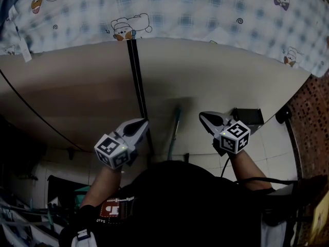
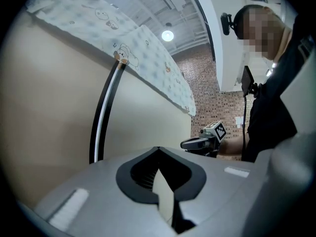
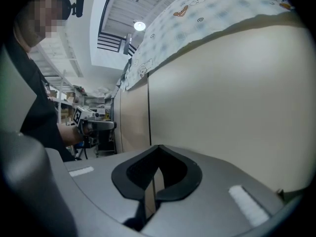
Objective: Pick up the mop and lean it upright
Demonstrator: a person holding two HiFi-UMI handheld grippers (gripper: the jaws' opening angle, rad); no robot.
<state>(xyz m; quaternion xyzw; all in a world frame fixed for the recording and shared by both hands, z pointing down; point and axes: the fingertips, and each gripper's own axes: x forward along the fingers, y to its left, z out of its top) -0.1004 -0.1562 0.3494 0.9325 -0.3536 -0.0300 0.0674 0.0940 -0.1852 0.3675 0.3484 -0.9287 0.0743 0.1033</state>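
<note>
Reaching toward the beige wall (image 1: 216, 81) at the left of the head view, the left gripper (image 1: 142, 123) is clenched on nothing. Its own view shows the two tips meeting with only bare wall beyond them. Its marker cube (image 1: 112, 151) sits at the near end, above the person's forearm. Just right of its tips a glossy black strip (image 1: 138, 86) runs up the wall to the hem of a blue checked cloth (image 1: 180, 9). The cloth is printed with cartoon animals and drapes over the wall's top edge. Next comes the mop (image 1: 175, 130), of which only a slim grey-green handle shows. It stands nearly upright against the wall in the space between the two grippers, apart from both, with a soft shadow around it. Its lower end passes behind the person's dark top (image 1: 180, 199), and the mop's head is hidden. Further right, the right gripper (image 1: 204, 117) points at the same wall. Its jaws are pressed together and empty, as its own view confirms, with plain beige wall ahead of the tips. Each gripper appears in the other's view, the two held well apart. At the far right a brick wall (image 1: 311, 117) meets the pale tiled floor (image 1: 267, 148).
</note>
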